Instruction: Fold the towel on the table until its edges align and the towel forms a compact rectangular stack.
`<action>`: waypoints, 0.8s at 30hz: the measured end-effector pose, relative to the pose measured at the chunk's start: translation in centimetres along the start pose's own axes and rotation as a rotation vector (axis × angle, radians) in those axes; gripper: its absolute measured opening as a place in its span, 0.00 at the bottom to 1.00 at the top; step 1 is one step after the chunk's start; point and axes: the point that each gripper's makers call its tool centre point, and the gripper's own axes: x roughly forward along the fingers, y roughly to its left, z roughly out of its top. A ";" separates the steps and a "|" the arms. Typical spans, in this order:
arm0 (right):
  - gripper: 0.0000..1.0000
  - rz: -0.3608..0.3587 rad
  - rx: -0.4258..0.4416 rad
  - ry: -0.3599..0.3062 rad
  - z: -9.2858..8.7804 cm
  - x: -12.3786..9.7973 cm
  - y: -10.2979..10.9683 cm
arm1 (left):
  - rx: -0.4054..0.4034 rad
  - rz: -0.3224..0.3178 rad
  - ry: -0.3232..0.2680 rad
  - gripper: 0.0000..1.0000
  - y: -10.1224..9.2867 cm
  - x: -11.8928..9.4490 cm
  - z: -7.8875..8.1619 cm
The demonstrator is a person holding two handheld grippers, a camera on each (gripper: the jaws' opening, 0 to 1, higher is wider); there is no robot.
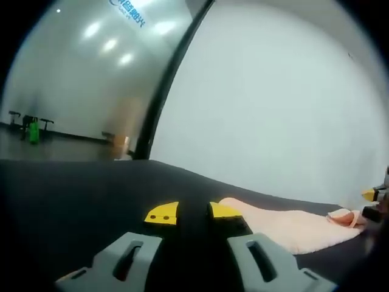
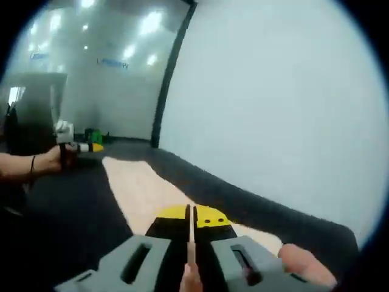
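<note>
A pale pink towel (image 1: 292, 228) lies flat on the black table (image 1: 73, 201), stretching to the right of my left gripper (image 1: 193, 213). That gripper is open with nothing between its yellow tips; the towel's near corner lies beside its right jaw. My right gripper (image 2: 190, 218) is shut on the towel's thin edge (image 2: 191, 234), which stands up between its jaws. The towel (image 2: 137, 185) runs from there as a long strip toward the left gripper (image 2: 79, 147), held by a person's hand (image 2: 42, 159). The right gripper (image 1: 372, 196) also shows at the towel's far end.
A pale wall (image 1: 273, 91) rises behind the table's far edge, with a dark vertical post (image 1: 164, 79) and a glass partition to its left. A green object (image 1: 33, 129) stands on the floor far off. A pinkish rounded shape (image 2: 307, 264) sits low beside my right gripper.
</note>
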 end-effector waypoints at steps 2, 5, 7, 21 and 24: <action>0.00 -0.036 -0.063 0.120 -3.5 1.5 -0.5 | 0.005 0.001 0.004 0.21 0.0 0.0 -0.1; 0.01 0.000 0.046 0.296 -9.0 3.1 0.2 | 0.006 0.002 0.007 0.21 0.0 -0.2 -0.2; 0.01 -0.011 0.015 0.251 -8.2 2.9 -0.1 | -0.004 0.006 0.004 0.21 0.0 -0.4 -0.1; 0.06 -0.043 0.176 0.069 -6.0 0.1 -4.5 | -0.039 -0.002 0.019 0.22 -0.7 -0.5 -0.2; 0.07 -0.196 0.261 -0.120 -4.1 -1.8 -8.6 | -0.186 0.030 0.082 0.22 -0.3 -0.7 -1.2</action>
